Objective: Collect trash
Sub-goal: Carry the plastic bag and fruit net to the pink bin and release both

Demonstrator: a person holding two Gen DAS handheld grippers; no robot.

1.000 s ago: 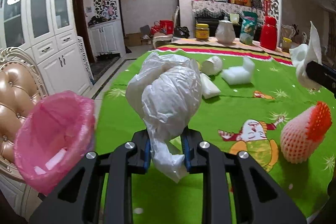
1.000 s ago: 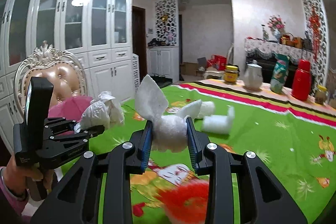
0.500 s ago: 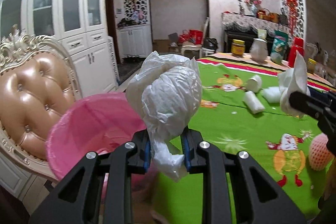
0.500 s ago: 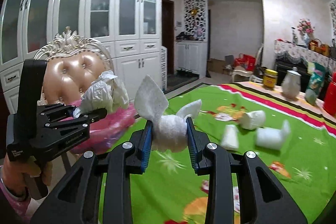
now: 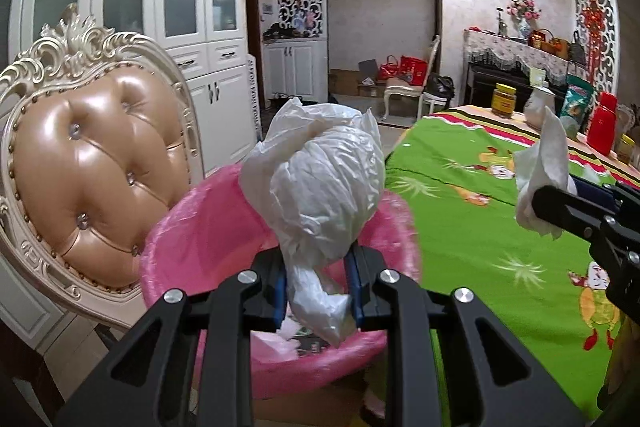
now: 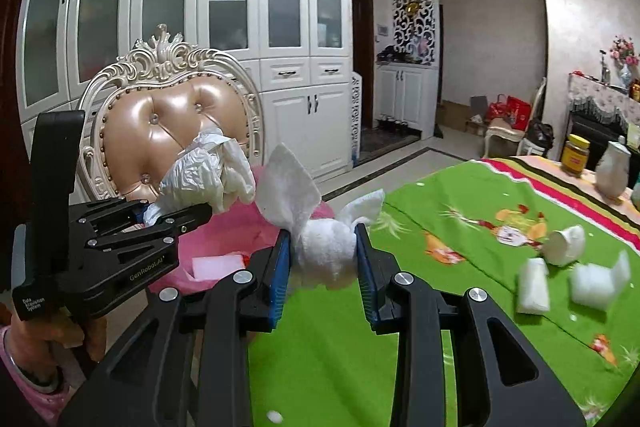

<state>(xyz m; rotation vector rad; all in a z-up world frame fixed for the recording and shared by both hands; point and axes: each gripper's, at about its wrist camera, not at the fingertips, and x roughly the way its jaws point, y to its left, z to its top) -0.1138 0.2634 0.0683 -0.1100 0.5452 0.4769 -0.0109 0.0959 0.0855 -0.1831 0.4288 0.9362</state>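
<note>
1. the left gripper (image 5: 318,283) is clamped on a crumpled white plastic bag (image 5: 320,183); the bag bulges above the fingers and a twisted tail hangs below them.
2. in the left view, a bin (image 5: 208,223) lined with pink plastic sits right behind and under the bag, filling the centre from 9 o'clock to 3 o'clock. white scraps lie inside it at 6 o'clock.
3. the bin stands in front of a chair (image 5: 96,163) with a tan padded back and carved cream frame, at 9 o'clock.
4. the right gripper (image 6: 322,255) is closed on a wad of white tissue (image 6: 320,247); loose flaps stick up toward 11 o'clock and 1 o'clock.
5. in the left view, the right gripper and its tissue show at 3 o'clock, over the table edge.
6. in the right view, the left gripper and bag sit at 9 o'clock, held over the pink bin, with a white foam block visible inside the bin.
7. a table (image 6: 460,267) with a green patterned cloth spreads from 3 o'clock to 6 o'clock.
8. three white pieces of trash (image 6: 564,275) lie on the cloth at 3 o'clock, near one another, blurred.
9. a jar, a white jug and a red flask stand at the table's far end, near 2 o'clock in the left view.
</note>
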